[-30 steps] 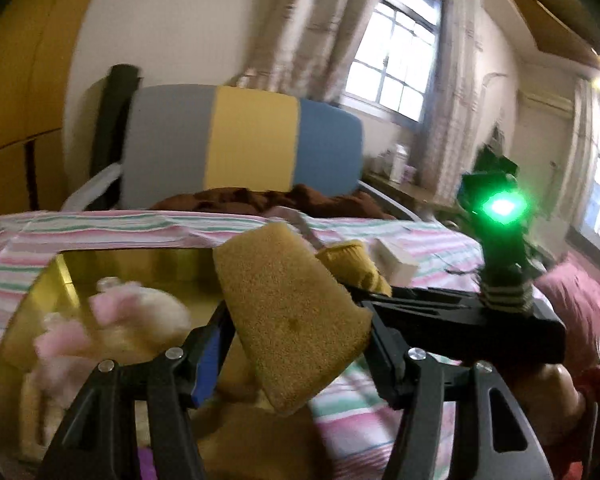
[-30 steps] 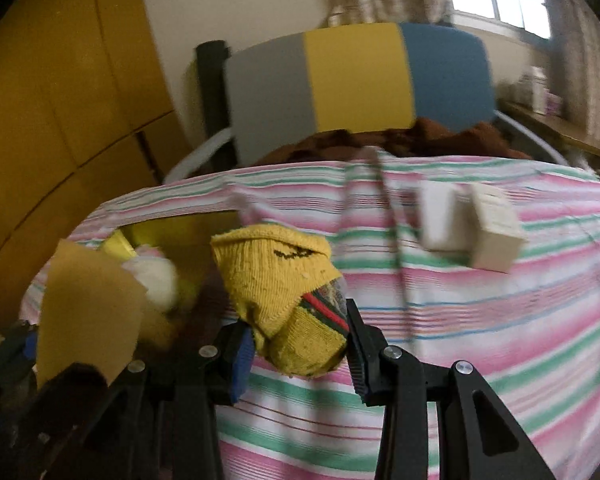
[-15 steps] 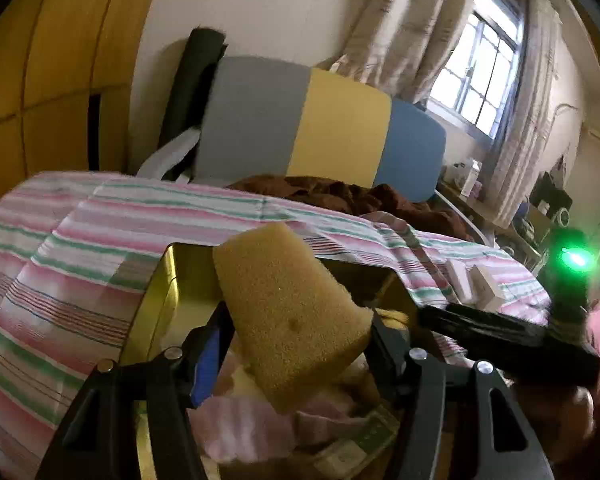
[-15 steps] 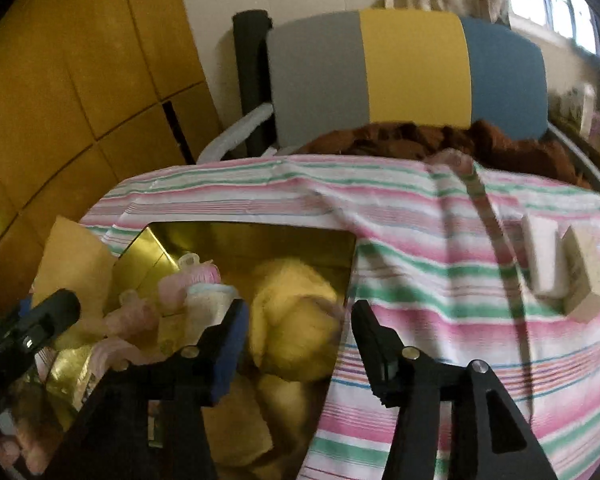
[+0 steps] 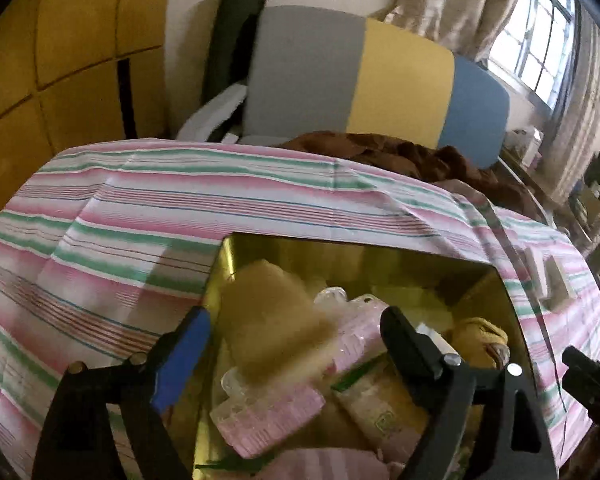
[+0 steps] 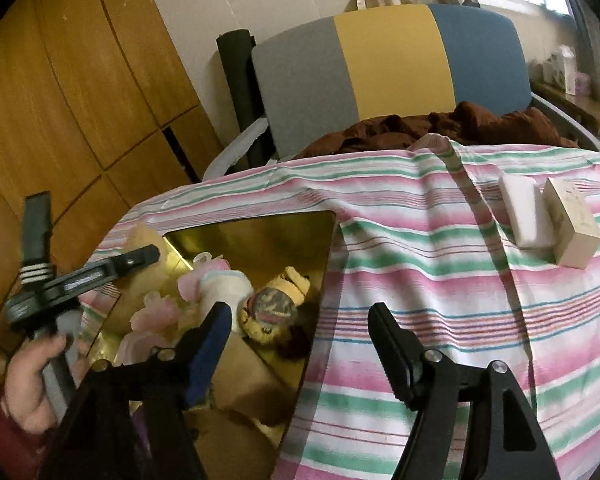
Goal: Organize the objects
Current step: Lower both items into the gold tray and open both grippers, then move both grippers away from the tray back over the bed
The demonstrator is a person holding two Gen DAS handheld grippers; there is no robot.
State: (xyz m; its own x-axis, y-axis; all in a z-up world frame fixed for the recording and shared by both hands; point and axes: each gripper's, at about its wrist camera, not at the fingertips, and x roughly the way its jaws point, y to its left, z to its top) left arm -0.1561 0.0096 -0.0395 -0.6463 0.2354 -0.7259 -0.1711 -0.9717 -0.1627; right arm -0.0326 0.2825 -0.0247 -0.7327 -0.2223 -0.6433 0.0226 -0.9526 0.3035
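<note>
My left gripper [image 5: 296, 318] hangs over the open gold tin [image 5: 340, 245], its jaws opening wide. The tan sponge [image 5: 272, 320] is between them, blurred and free of both pads, above the pink hair rollers [image 5: 268, 412] in the tin. A yellow sock [image 6: 276, 304] lies inside the tin by its right wall. My right gripper [image 6: 300, 312] is over the tin's right edge and the striped cloth. Its jaws are opening with nothing between them, and the sock lies just beyond its blue-padded finger [image 6: 212, 336]. The left gripper [image 6: 132, 258] and the hand [image 6: 32, 376] holding it show at the left.
A pink, green and white striped cloth [image 5: 140, 208] covers the table. A white box [image 6: 526, 216] and a cream box [image 6: 572, 224] lie side by side at the far right. Behind the table stands a grey, yellow and blue chair [image 6: 388, 60] with a brown cloth [image 6: 440, 128] on it.
The left gripper carried the sponge over the tin, then opened and let it go. The right gripper opened, the yellow sock dropped into the tin, and the gripper drew back to the right.
</note>
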